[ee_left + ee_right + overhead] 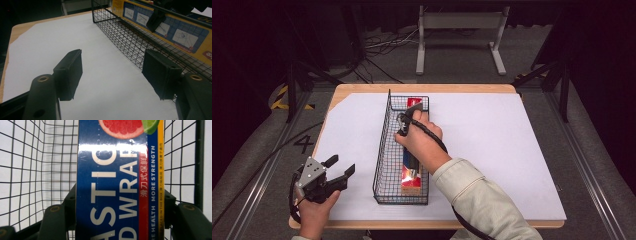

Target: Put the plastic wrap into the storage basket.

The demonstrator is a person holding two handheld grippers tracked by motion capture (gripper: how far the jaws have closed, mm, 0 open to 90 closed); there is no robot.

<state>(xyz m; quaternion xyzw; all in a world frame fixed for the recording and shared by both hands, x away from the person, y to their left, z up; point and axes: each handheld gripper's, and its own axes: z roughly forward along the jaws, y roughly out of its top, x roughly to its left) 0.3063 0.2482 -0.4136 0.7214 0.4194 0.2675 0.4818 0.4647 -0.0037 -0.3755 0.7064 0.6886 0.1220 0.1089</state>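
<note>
A long blue plastic wrap box with red ends lies lengthwise in a black wire basket in the middle of the table. My right gripper reaches down into the basket over the box's far half. In the right gripper view its jaws press on both long sides of the box, so the gripper is shut on it. My left gripper sits near the table's front left corner, open and holding nothing. In the left gripper view its gripper points along the basket wall, with the box's yellow back behind the mesh.
A white sheet covers most of the wooden table. Wide free room lies on the sheet left and right of the basket. A metal stand and cables are on the floor beyond the far edge.
</note>
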